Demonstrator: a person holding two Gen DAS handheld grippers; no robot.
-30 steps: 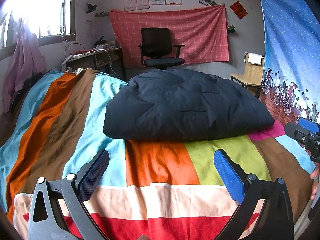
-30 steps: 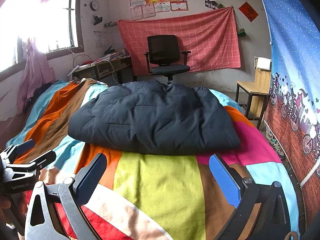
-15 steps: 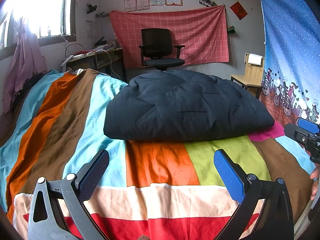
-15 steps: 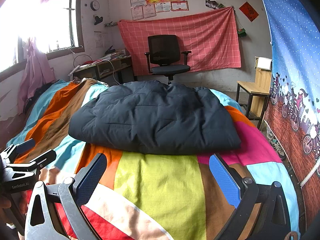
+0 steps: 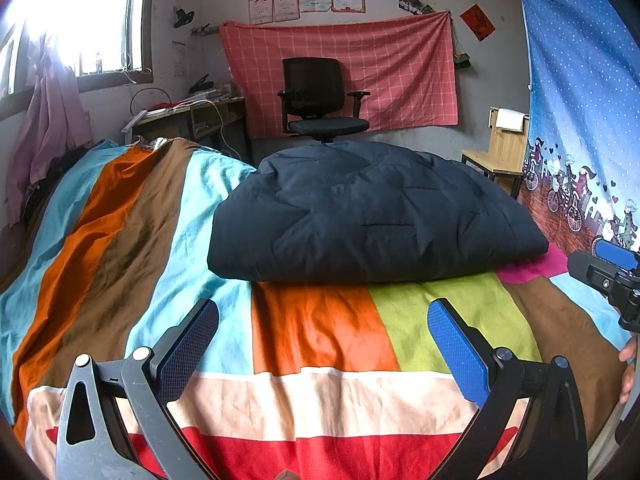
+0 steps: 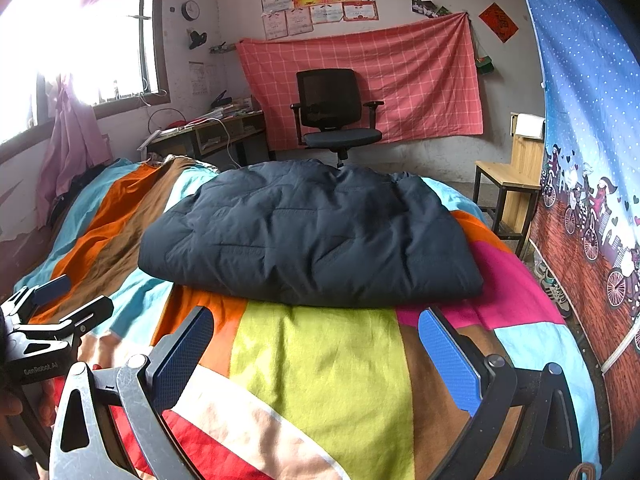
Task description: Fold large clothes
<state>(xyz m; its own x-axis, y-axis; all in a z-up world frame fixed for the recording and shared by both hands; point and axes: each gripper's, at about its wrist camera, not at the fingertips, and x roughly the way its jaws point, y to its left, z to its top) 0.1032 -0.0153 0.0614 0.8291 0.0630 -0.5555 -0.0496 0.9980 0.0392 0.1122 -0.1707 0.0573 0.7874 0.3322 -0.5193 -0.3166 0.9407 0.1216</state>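
The folded navy quilted jacket lies on the striped bedspread. Nearer the camera than the jacket, the left gripper and right gripper hover apart from it, jaws wide, holding nothing.

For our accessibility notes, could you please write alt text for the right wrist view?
A folded dark navy padded jacket lies on a bed's colourful striped sheet, beyond the open, empty right gripper. The left gripper shows at the left edge.
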